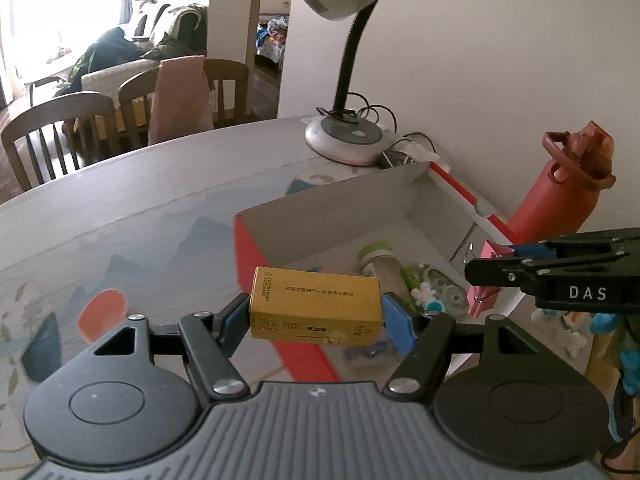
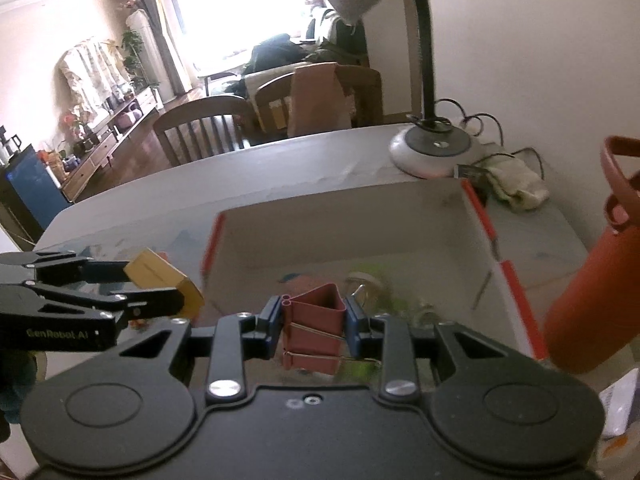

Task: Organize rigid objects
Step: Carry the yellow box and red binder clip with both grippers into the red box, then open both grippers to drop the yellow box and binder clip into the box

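Note:
My left gripper (image 1: 316, 320) is shut on a small yellow box (image 1: 315, 306), held crosswise above the near left wall of an open cardboard box (image 1: 348, 216). The right wrist view shows the same yellow box (image 2: 162, 280) at the left, in the left gripper (image 2: 156, 286). My right gripper (image 2: 314, 322) is shut on a pink binder clip (image 2: 314, 326) over the cardboard box (image 2: 340, 220); from the left wrist view, this right gripper (image 1: 496, 270) and pink binder clip (image 1: 486, 300) hang over the box's right wall. Inside lie a small green-capped bottle (image 1: 380, 262) and other small items.
A red water bottle (image 1: 560, 196) stands right of the box. A gooseneck lamp's base (image 1: 346, 140) with cords sits behind it near the wall. An orange dish (image 1: 102, 314) lies on the patterned table at left. Wooden chairs (image 1: 48, 136) line the far edge.

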A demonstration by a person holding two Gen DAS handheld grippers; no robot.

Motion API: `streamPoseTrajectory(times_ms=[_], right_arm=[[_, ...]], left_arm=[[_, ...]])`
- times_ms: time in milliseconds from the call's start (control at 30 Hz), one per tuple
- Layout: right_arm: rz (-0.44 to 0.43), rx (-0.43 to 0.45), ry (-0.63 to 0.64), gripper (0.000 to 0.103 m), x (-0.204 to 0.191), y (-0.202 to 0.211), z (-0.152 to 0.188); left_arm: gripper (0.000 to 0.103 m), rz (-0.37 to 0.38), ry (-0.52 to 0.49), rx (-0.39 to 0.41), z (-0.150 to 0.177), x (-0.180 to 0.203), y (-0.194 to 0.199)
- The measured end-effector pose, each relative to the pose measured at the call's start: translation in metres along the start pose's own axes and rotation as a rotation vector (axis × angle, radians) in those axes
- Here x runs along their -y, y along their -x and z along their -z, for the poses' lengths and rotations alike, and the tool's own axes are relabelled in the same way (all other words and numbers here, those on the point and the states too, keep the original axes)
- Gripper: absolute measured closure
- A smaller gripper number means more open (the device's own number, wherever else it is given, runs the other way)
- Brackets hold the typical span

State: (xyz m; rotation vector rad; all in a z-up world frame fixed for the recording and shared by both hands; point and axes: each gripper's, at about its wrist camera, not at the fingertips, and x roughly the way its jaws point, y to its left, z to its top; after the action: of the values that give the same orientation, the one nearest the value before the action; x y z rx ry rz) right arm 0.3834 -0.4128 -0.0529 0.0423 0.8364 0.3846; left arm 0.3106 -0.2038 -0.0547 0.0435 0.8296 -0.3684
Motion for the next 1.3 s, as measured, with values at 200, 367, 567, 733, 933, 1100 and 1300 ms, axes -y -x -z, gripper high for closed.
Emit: streamPoseTrajectory(times_ms=[200, 367, 567, 733, 933, 1100, 1300], right_arm=[[0.015, -0.020, -0.015, 0.073, 0.031, -0.005, 0.002], [0.021, -0.042, 0.007, 0.073, 0.042, -0.016, 0.005], [0.023, -0.069, 0.024, 0.073, 0.051, -0.030, 0.004], [0.032, -0.082, 0.041, 0.073, 0.056, -0.043, 0.001], [0.038, -0.110, 0.082, 0.073, 0.057, -0.061, -0.007], [0.057, -0.138, 0.106, 0.073, 0.059, -0.077, -0.010], [0.074, -0.167, 0.135, 0.073, 0.059, -0.093, -0.007]], left_arm=[[0.033, 0.004, -0.019, -0.019, -0.011, 0.021, -0.024], [0.033, -0.006, -0.036, -0.034, -0.024, 0.033, -0.051], [0.033, -0.056, -0.054, -0.050, -0.035, 0.036, -0.086], [0.033, -0.073, -0.071, -0.065, -0.041, 0.039, -0.110], [0.033, -0.081, -0.068, -0.090, -0.046, 0.042, -0.131], [0.033, -0.080, -0.080, -0.111, -0.048, 0.046, -0.144], [0.033, -0.087, -0.078, -0.128, -0.052, 0.048, -0.155]])
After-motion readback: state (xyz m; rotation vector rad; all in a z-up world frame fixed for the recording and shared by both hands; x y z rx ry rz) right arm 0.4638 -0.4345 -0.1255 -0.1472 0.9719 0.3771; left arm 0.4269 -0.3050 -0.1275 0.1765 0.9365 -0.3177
